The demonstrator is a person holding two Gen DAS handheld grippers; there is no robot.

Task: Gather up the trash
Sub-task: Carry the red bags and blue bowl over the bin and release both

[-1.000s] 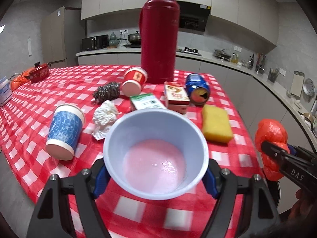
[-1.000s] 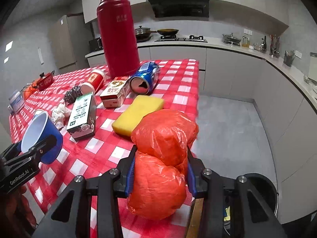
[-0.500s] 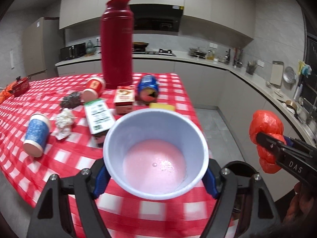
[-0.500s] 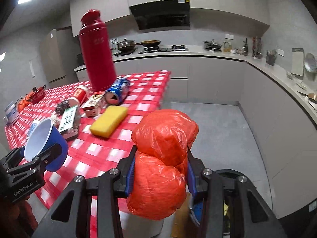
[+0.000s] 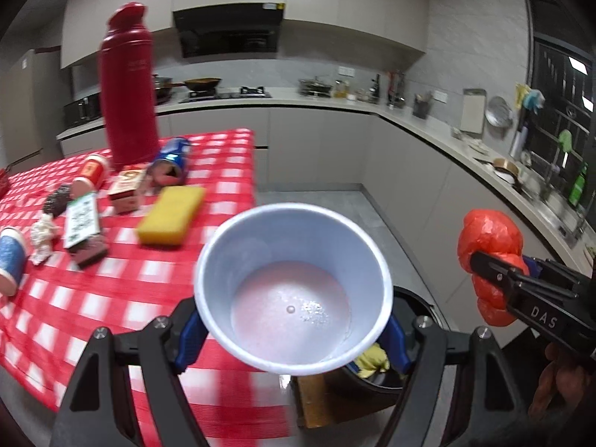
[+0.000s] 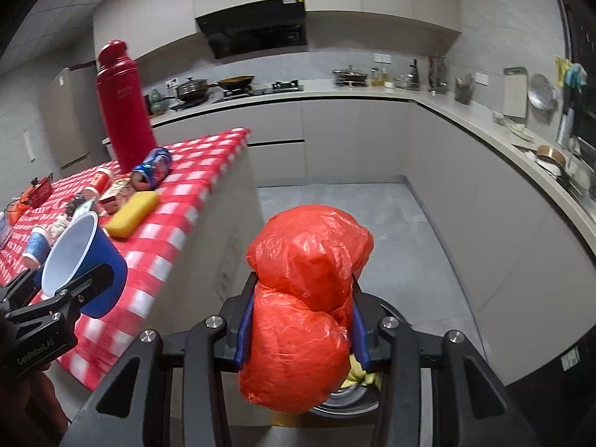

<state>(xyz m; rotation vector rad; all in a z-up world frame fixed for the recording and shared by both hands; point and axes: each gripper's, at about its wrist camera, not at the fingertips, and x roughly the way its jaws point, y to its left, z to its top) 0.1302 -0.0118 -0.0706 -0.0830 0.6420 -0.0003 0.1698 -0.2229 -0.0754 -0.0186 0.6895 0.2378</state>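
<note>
My left gripper (image 5: pixel 294 331) is shut on a blue paper cup (image 5: pixel 294 294) with a white inside, held past the table's edge above a black trash bin (image 5: pixel 409 320). The cup also shows in the right wrist view (image 6: pixel 83 260). My right gripper (image 6: pixel 301 320) is shut on a crumpled orange plastic bag (image 6: pixel 305 298), held over the same bin (image 6: pixel 354 398), which has yellow trash inside. The bag shows at the right of the left wrist view (image 5: pixel 490 257).
The red checked table (image 5: pixel 111 279) holds a yellow sponge (image 5: pixel 171 214), a blue can (image 5: pixel 171 160), small cartons (image 5: pixel 124 190), paper cups (image 5: pixel 11 260), a crumpled tissue (image 5: pixel 43 236) and a tall red thermos (image 5: pixel 128 89). Kitchen counters run along the back and right.
Both grippers have swung right, off the table and over the bin on the floor, still holding the cup and the orange bag.
</note>
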